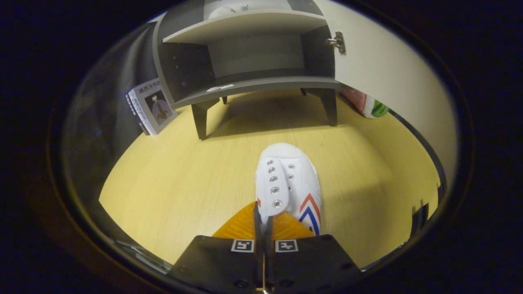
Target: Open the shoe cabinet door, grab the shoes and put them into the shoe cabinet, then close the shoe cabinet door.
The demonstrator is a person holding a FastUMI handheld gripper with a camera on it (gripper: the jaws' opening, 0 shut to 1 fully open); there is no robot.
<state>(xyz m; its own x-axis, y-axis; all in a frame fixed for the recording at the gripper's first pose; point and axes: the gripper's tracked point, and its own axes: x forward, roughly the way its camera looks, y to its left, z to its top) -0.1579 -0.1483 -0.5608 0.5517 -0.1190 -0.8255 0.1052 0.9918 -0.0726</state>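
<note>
Shoe cabinet (249,61) is standing on short dark legs at the far side of the pale wooden floor (171,179), well beyond the gripper's fingers, and everything here is being placed by it. Its door (392,77) is hanging wide open on the right side of the cabinet, with a metal hinge (337,42) showing where door meets carcass. Inside the cabinet, the lower compartment is lying bare, a grey shelf (241,27) is dividing it from the upper one, and something white (241,7) is sitting on that shelf, too cropped to tell what it is.

A white shoe (288,179) with metal eyelets and red and blue chevrons on its side is sitting in front of the cabinet, apart from it, toe pointing toward the open compartment. The gripper (264,222) is pinching the near end of this shoe: its fingers are pressed nearly together on the upright edge of the shoe's opening, with the orange insole (241,226) showing on both sides of them.

Left of the cabinet a book (152,107) is leaning beside its side panel. Right of the cabinet, under the open door, a pink and green packet (367,105) is lying on the floor.
</note>
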